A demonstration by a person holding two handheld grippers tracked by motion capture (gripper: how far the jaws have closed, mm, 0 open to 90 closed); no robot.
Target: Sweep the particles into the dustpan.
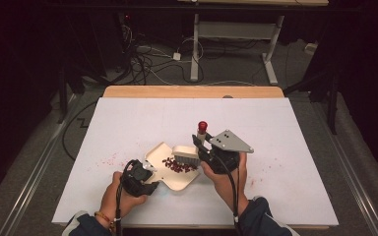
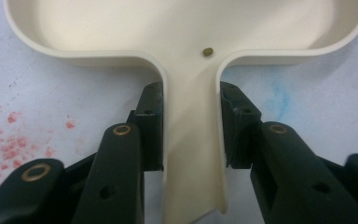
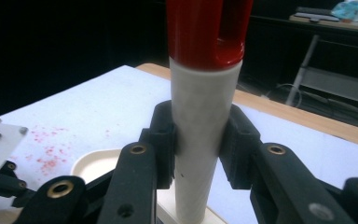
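The left gripper [image 2: 191,135] pinches the stem of the cream plastic dustpan [image 1: 173,169] flat on the white table [image 1: 285,132], so the right gripper [image 3: 198,135], clamping the white, red-capped brush handle [image 3: 205,140], should sweep gently, keeping the dark red crumbs [image 1: 178,166] inside the dustpan.

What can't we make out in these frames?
- Brush bristles: the high view is too small to show whether they touch the red bits.
- Dustpan far rim: cut off by the top edge of the left gripper view.
- Brush handle base: behind the jaws in the right gripper view.
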